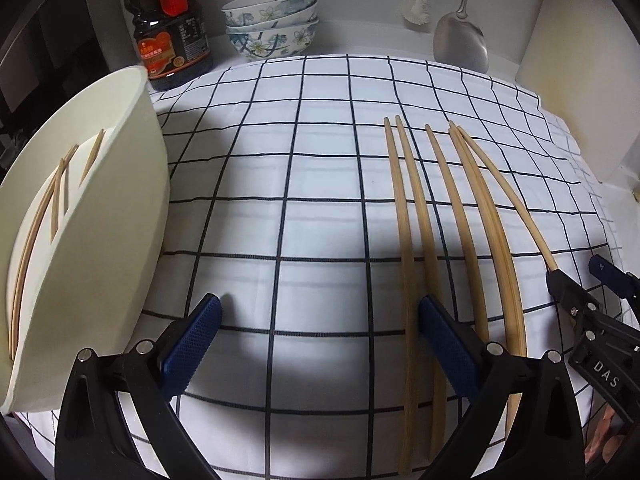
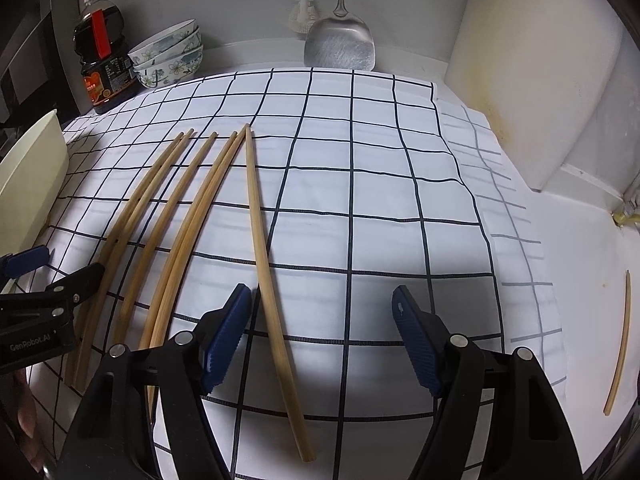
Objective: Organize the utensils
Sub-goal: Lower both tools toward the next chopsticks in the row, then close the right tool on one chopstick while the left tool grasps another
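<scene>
Several bamboo chopsticks point(image 1: 452, 216) lie side by side on a checked cloth point(image 1: 312, 176). A white paper cup point(image 1: 100, 240) tilts at the left with several chopsticks point(image 1: 56, 200) inside. My left gripper point(image 1: 320, 312) hovers open over the cloth, with the leftmost chopstick just inside its right finger point(image 1: 444, 340). My right gripper point(image 2: 320, 300) is open too, and the rightmost chopstick point(image 2: 264, 256) runs beside its left finger point(image 2: 224, 340) without being pinched. The right gripper point(image 1: 580, 276) also shows at the left wrist view's right edge.
A dark sauce bottle point(image 1: 168, 28), stacked flowered bowls point(image 1: 272, 20), a white brush point(image 1: 416, 4) and a steel spatula point(image 1: 460, 40) stand along the back wall. A pale board point(image 2: 532, 92) leans at the right. One stray chopstick point(image 2: 620, 344) lies on the bare counter off the cloth.
</scene>
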Demonstrator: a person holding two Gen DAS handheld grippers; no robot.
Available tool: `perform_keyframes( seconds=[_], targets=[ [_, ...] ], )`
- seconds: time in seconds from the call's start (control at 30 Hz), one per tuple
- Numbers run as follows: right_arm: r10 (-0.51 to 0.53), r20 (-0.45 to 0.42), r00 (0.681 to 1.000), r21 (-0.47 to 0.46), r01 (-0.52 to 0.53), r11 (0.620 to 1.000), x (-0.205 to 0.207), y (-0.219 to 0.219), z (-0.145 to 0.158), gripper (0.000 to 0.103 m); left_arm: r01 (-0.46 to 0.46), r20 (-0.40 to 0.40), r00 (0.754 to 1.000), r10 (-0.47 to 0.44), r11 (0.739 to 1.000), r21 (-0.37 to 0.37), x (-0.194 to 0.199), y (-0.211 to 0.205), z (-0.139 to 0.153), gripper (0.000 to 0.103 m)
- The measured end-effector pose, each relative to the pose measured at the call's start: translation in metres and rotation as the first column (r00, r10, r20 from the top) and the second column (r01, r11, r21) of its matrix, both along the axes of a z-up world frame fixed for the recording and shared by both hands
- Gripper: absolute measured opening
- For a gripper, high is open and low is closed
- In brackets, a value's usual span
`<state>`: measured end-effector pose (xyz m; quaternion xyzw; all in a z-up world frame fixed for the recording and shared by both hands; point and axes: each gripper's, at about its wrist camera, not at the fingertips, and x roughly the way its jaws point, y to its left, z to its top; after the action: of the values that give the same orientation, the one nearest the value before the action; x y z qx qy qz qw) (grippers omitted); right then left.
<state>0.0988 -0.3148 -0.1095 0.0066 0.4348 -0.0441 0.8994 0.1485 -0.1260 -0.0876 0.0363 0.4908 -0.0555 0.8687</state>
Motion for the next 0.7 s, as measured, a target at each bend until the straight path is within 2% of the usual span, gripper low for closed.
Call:
perform_keyframes(
  seconds=[0.1, 0.13, 0.27, 0.33, 0.4, 0.43, 0.5, 0.7],
  targets=[
    [0.015, 0.007, 1.0, 0.008, -0.015, 1.0, -0.001, 0.002, 0.0, 0.061, 0.016, 0.015, 1.0, -0.016, 1.0, -0.007, 0.001, -0.002, 0.0, 0.091],
    [0.026, 0.007, 1.0, 0.011, -0.026, 1.0, -0.001, 0.004, 0.0, 0.055, 0.023, 0.021, 1.0, -0.023, 1.0, -0.01, 0.0, -0.004, 0.001, 0.088],
    [0.069, 0.013, 0.998, 0.004, -0.069, 0.998, -0.001, 0.014, 0.001, 0.029, 0.055, 0.037, 0.998, -0.054, 0.998, -0.015, -0.002, -0.012, 0.006, 0.062],
    [0.088, 0.014, 0.996, 0.0, -0.088, 0.996, -0.001, 0.019, 0.002, 0.022, 0.065, 0.042, 0.997, -0.064, 0.998, -0.018, -0.004, -0.014, 0.008, 0.049],
    [0.097, 0.011, 0.995, -0.007, -0.096, 0.995, -0.001, 0.022, 0.002, 0.017, 0.076, 0.05, 0.996, -0.074, 0.997, -0.021, -0.007, -0.016, 0.009, 0.032],
    [0.1, 0.01, 0.995, -0.005, -0.1, 0.995, -0.001, 0.023, 0.002, 0.01, 0.081, 0.052, 0.995, -0.08, 0.996, -0.024, -0.007, -0.017, 0.009, 0.028],
    [0.093, 0.011, 0.996, -0.011, -0.093, 0.996, -0.001, 0.024, 0.002, 0.006, 0.091, 0.052, 0.995, -0.089, 0.995, -0.03, -0.009, -0.019, 0.01, 0.008],
    [0.077, 0.016, 0.997, 0.04, -0.078, 0.996, 0.0, 0.017, 0.003, 0.006, 0.1, 0.055, 0.994, -0.097, 0.994, -0.045, -0.01, -0.017, 0.009, 0.007]
  ],
)
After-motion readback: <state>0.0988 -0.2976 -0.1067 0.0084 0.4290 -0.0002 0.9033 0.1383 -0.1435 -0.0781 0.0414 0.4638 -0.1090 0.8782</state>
